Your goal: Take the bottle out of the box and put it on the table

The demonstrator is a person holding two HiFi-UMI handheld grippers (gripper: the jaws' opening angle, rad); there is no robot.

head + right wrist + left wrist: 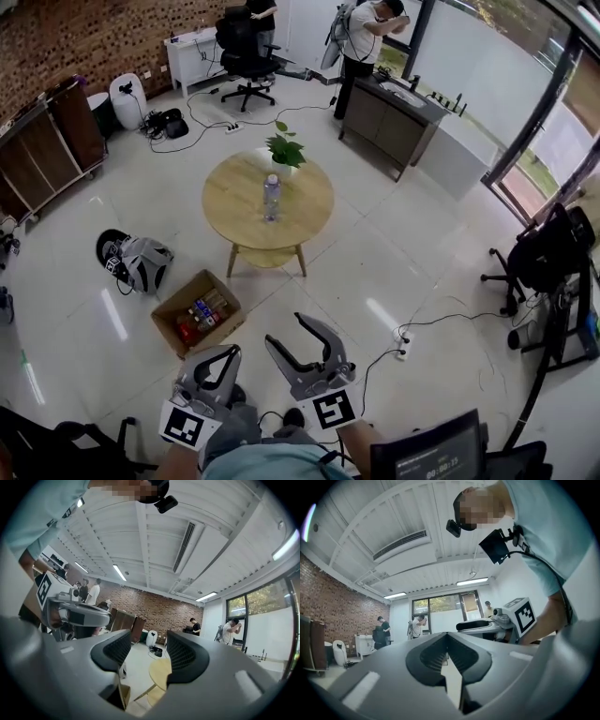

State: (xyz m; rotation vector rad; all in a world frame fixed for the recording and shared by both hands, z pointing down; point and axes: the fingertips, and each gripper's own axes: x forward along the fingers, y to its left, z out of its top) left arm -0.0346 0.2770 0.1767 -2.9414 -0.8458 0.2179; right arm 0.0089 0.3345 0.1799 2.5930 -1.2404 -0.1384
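Open floor (375,272) before round table (234,202) — left gripper (231,353) closed, right gripper (284,330) apart, both empty.

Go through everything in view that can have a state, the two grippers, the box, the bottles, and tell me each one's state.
left gripper: jaws together, nothing between them
right gripper: jaws apart, nothing between them
box: open, on the floor
boxed bottles: lying down inside the box
bottle: standing upright on the table
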